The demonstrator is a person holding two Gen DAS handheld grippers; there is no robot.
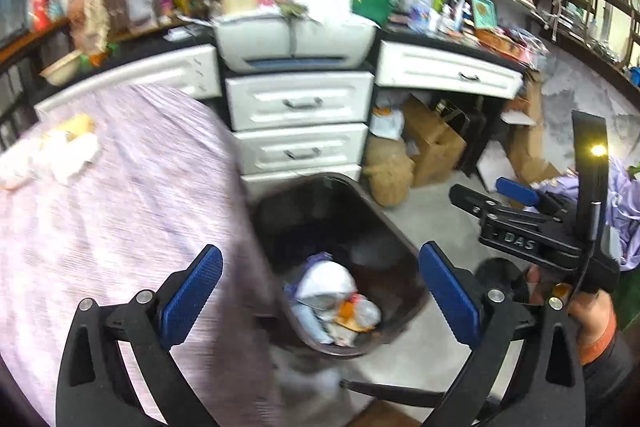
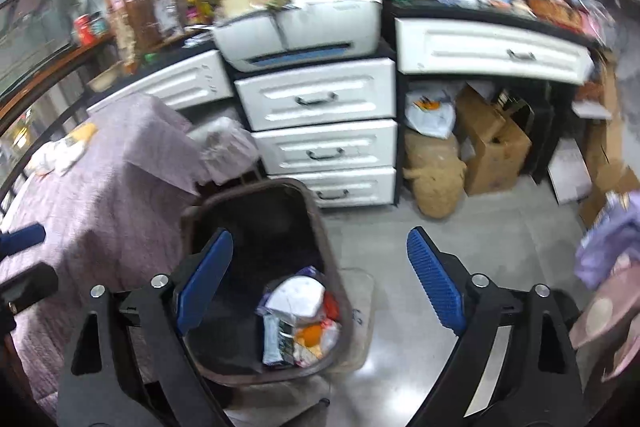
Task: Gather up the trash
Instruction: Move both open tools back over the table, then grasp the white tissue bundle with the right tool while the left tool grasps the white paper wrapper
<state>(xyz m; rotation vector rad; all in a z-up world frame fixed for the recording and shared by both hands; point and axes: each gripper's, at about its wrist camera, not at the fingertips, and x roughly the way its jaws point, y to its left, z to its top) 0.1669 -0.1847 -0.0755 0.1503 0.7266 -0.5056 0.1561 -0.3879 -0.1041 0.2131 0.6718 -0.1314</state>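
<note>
Both tools, left tool (image 1: 320, 293) and right tool (image 2: 320, 277), are hanging wide open and empty above the dark bin (image 2: 316, 219); collected trash (image 2: 298, 323) is lying inside, at 6 o'clock from the white drawers (image 2: 320, 131).

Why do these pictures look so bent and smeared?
Both views are fisheye, so the drawers curve and the corners go black. Left wrist view: the purple tablecloth streaks with motion blur. Right wrist view: far shelves smear, and glare shines on the floor.

both wrist views look steeply down from close above the bin (image 1: 340, 227) (image 2: 264, 267), facing the white drawers (image 1: 300, 123) (image 2: 320, 123); the left view sits further left, over the bed (image 1: 112, 207).
</note>
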